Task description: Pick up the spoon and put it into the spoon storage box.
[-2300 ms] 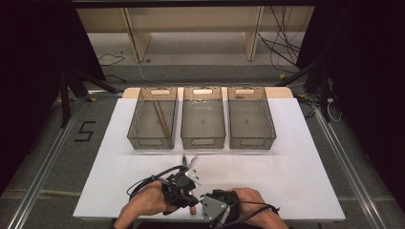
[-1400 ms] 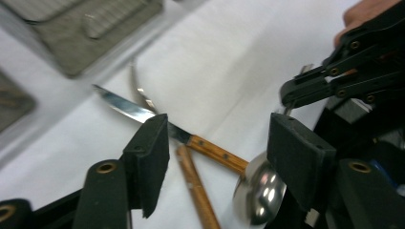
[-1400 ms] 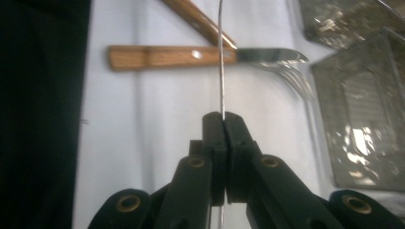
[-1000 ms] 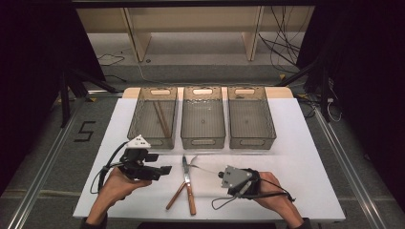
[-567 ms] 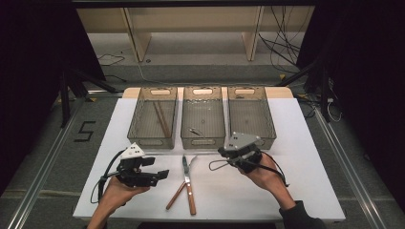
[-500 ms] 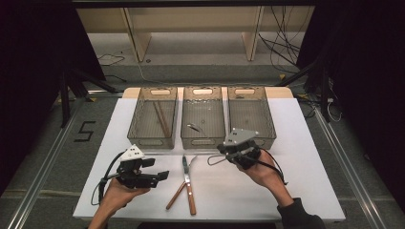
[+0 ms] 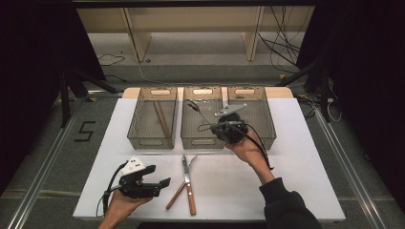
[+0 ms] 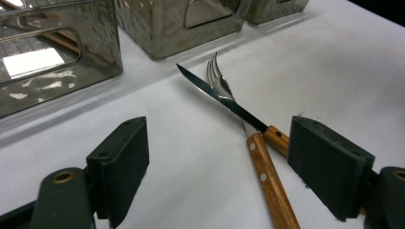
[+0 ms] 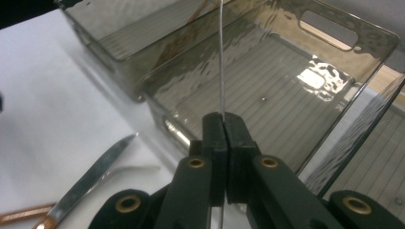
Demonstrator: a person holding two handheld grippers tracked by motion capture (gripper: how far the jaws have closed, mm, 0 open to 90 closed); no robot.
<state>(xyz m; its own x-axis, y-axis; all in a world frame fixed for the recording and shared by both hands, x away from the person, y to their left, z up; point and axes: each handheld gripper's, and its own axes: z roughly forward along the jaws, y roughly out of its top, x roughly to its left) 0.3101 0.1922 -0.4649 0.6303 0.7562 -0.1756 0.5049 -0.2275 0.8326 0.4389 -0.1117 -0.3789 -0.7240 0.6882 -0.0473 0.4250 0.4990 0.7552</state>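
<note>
My right gripper hangs over the near end of the middle bin, shut on the thin handle of a metal spoon that points away over the bin. Low at the table's front left, my left gripper is open; its jaws have just been opening, with nothing gripped. Just ahead of it a knife and a fork with wooden handles lie crossed on the white table.
Three smoky clear bins stand in a row at the back. The left bin holds wooden sticks; the right bin is beside my right hand. Open white tabletop lies at the front right.
My right hand has carried the spoon from the table's front up and back over the middle bin. My left gripper has sunk closer to the table beside the knife and fork.
</note>
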